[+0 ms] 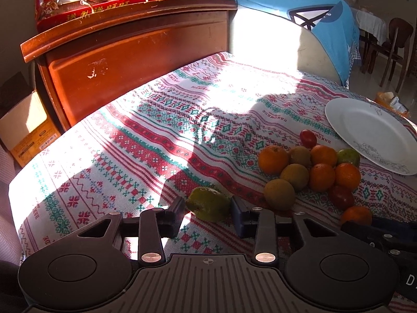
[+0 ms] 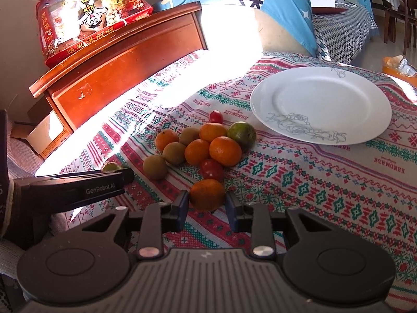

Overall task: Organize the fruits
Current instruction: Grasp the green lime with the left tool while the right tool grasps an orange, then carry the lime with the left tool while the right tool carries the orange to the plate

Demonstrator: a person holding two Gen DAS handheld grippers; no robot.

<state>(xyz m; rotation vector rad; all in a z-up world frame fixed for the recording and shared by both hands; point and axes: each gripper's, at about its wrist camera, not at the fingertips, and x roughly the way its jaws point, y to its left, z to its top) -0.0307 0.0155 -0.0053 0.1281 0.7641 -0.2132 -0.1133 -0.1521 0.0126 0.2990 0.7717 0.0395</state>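
Observation:
A pile of fruit [image 2: 203, 146] lies on the patterned cloth: several oranges, brown kiwis, red tomatoes and a green fruit [image 2: 241, 132]. Right of the pile sits a bare white plate [image 2: 338, 86], also in the left wrist view as the plate [image 1: 385, 120]. My left gripper [image 1: 208, 208] is closed on a separate green fruit [image 1: 208, 204] low over the cloth, left of the pile [image 1: 312, 167]. My right gripper [image 2: 207, 203] holds the nearest orange [image 2: 207, 195] between its pads, at the pile's near edge. The left gripper's body [image 2: 78, 185] shows at left.
A wooden cabinet [image 1: 135, 52] with a red snack bag [image 2: 86, 18] on top stands behind the table's far left edge. A blue cushion [image 1: 299, 7] and sofa lie beyond the table. Cardboard boxes [image 1: 26, 127] sit on the floor at left, and chairs [image 1: 393, 47] at far right.

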